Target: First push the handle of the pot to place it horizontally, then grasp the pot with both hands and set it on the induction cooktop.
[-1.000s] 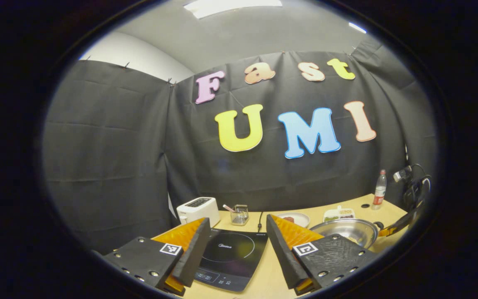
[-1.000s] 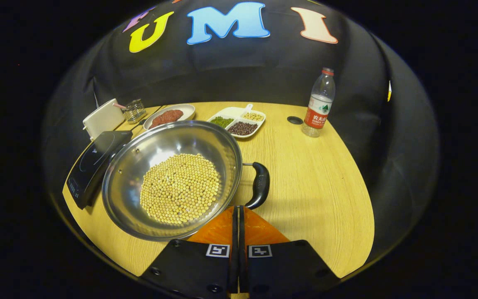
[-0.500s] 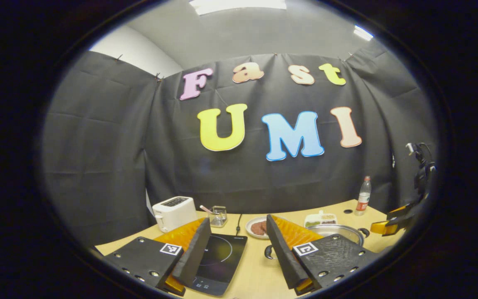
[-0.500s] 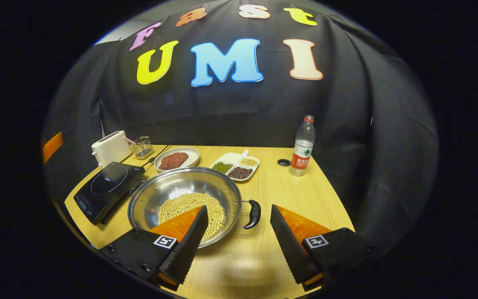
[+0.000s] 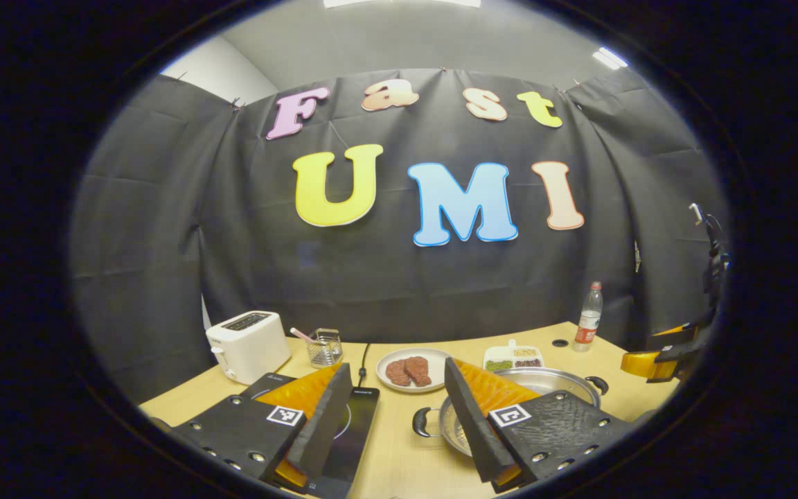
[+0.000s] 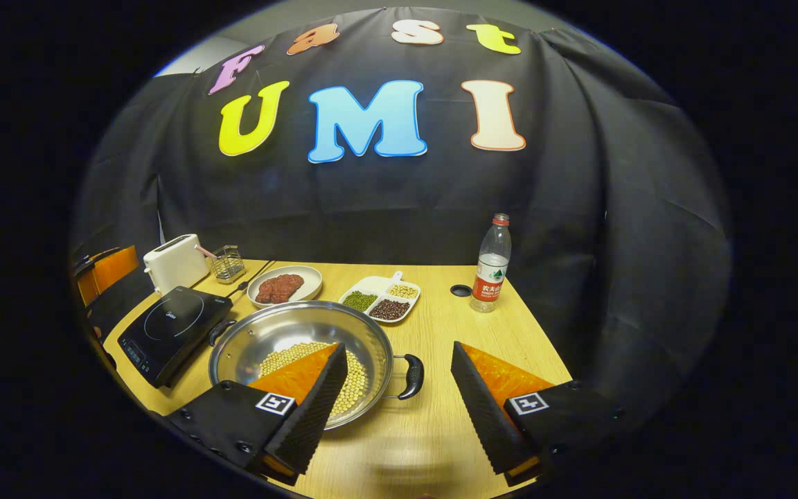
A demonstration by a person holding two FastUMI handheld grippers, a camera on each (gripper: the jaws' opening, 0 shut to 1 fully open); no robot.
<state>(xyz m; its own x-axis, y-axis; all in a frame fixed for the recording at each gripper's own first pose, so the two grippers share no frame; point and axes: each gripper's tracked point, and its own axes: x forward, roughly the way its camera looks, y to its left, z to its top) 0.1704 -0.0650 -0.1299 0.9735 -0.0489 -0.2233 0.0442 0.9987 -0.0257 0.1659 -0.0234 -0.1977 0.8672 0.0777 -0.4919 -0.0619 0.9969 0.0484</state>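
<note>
both grippers spread above the table, holding nothing

the pot [image 6: 302,346], holding yellow beans, sits on the table [image 6: 454,346] just right of the cooktop [image 6: 174,333], not on it; one handle [image 6: 409,376] points right, the other toward the cooktop. the right gripper [image 6: 395,402] hangs with fingers apart over the pot's near rim; the left gripper [image 5: 392,423] hangs likewise between cooktop [image 5: 354,430] and pot [image 5: 551,384].

On the tabletop [image 6: 482,346] I see a white toaster [image 6: 175,263] at the far left, a small wire basket [image 6: 227,264] just right of it, then a plate of red meat [image 6: 284,285], a divided dish of beans [image 6: 379,305], and an upright water bottle [image 6: 491,265] at the far right.
</note>
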